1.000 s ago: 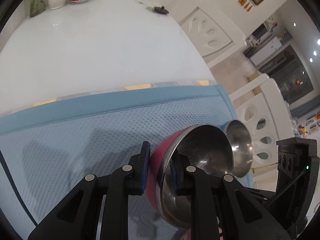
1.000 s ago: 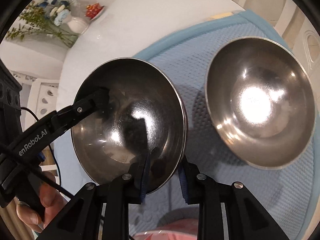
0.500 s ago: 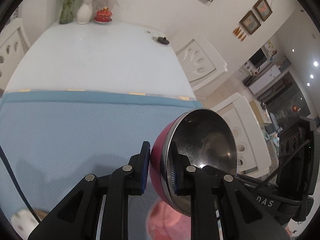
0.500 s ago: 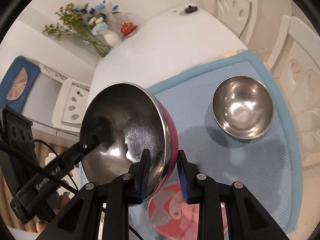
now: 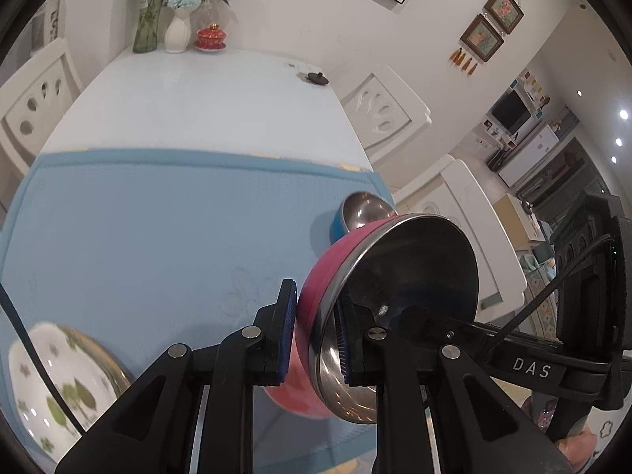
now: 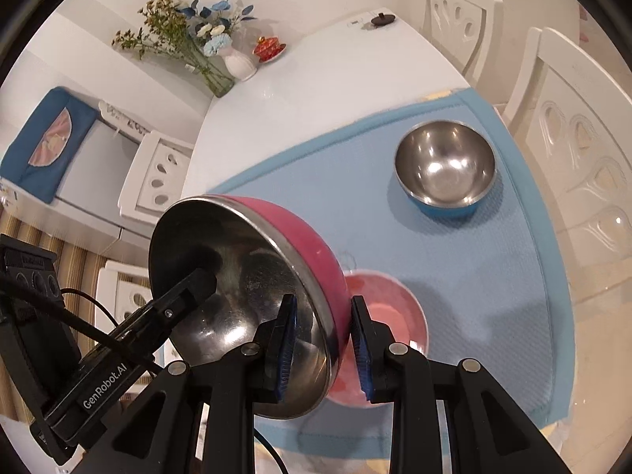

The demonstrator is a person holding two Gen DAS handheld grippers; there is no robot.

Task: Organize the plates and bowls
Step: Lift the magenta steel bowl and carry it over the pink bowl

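Two grippers, left and right, each pinch the rim of the pink bowl, held tilted above the mat near the blue bowl; it looks light, stiff, slick steel, best gripped at the rim.

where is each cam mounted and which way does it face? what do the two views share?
Left wrist: on the left gripper, looking down along its fingers at the blue mat and white table; the right gripper's body shows at right.
Right wrist: on the right gripper, looking down along its fingers at the mat; the left gripper's body shows at lower left.
Shared: the pink bowl, gripped at its rim by both grippers, the blue bowl, the pink plate, the mat, the flower vases.
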